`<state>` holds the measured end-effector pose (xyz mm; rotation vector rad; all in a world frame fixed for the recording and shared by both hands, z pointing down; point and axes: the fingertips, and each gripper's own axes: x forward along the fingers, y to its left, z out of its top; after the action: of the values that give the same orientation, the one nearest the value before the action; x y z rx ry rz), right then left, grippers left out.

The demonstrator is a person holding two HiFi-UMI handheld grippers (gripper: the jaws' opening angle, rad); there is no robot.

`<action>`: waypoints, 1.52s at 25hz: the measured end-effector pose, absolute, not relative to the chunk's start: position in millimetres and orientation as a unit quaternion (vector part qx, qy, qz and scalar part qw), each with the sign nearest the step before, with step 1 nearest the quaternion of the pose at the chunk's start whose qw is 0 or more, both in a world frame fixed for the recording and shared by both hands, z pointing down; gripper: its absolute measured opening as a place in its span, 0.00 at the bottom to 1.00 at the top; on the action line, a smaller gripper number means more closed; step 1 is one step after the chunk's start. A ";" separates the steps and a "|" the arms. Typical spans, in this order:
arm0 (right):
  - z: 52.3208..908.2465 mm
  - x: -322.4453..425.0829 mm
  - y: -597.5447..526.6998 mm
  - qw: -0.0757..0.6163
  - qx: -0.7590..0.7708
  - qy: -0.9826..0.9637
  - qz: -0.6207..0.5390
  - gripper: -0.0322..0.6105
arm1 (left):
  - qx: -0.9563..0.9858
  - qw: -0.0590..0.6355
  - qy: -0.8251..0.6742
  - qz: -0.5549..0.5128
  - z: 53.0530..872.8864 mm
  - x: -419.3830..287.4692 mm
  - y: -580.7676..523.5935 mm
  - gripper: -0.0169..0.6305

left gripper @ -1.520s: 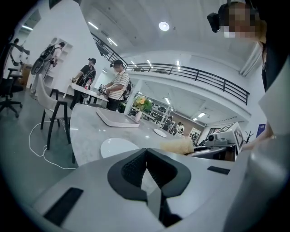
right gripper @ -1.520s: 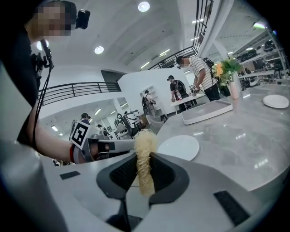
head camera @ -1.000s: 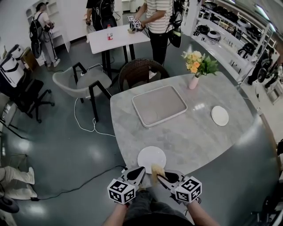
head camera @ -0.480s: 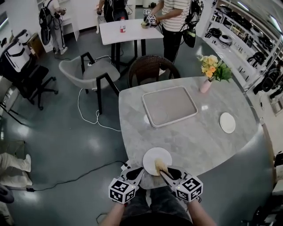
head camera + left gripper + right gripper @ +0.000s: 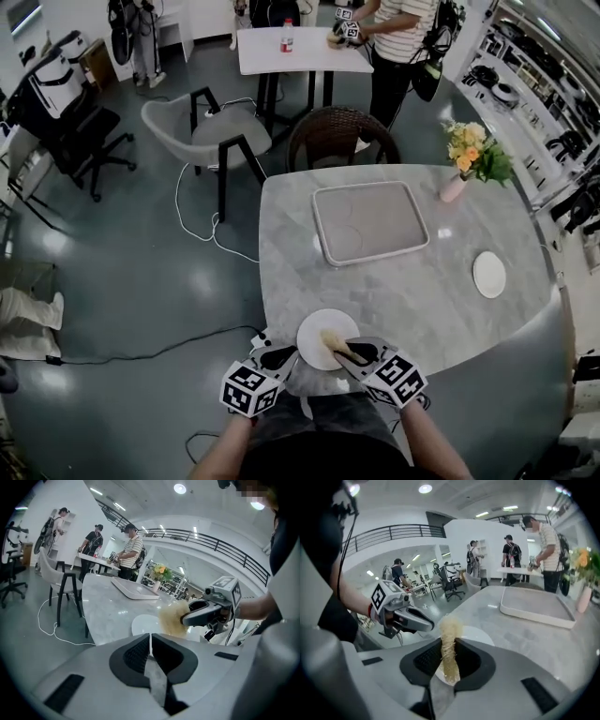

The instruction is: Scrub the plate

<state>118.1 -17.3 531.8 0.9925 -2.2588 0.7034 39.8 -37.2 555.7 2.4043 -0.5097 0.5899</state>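
A white plate (image 5: pixel 319 330) lies at the near edge of the grey marble table (image 5: pixel 412 300). My right gripper (image 5: pixel 349 354) is shut on a yellowish fibrous scrubber (image 5: pixel 331 341), which rests on the plate's near half. In the right gripper view the scrubber (image 5: pixel 449 626) stands up between the jaws over the plate (image 5: pixel 477 634). My left gripper (image 5: pixel 284 355) is shut, its tip at the plate's near-left rim. In the left gripper view only a thin white sliver shows between the jaws, with the plate (image 5: pixel 143 624) and scrubber (image 5: pixel 170 618) just beyond.
A grey tray (image 5: pixel 368 222) lies mid-table, a small white plate (image 5: pixel 489 274) at the right, and a vase of flowers (image 5: pixel 466 159) behind it. A wicker chair (image 5: pixel 339 136) and a grey chair (image 5: pixel 202 131) stand beyond. A cable (image 5: pixel 202 225) trails on the floor. People stand at the far table (image 5: pixel 300 52).
The right gripper has carried the scrubber from the plate's near rim further onto the plate. The left gripper has closed in on the plate's left rim. The head view has shifted.
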 end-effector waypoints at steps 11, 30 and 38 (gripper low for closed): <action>530.4 105.0 -42.8 0.421 0.292 -0.858 0.029 0.17 | 0.892 0.303 -0.202 0.267 575.9 45.4 -37.1 0.05; 592.7 102.7 -5.2 0.560 0.087 -0.818 -0.103 0.17 | 0.883 0.308 -0.220 0.278 587.2 50.7 -50.7 0.05; 589.5 93.3 -28.9 0.561 0.106 -0.814 -0.110 0.17 | 0.887 0.301 -0.221 0.270 586.9 50.5 -60.1 0.05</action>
<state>93.3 -28.9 589.5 0.2504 -1.9170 -0.2582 50.5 -60.1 586.9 2.3532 -0.5875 0.7170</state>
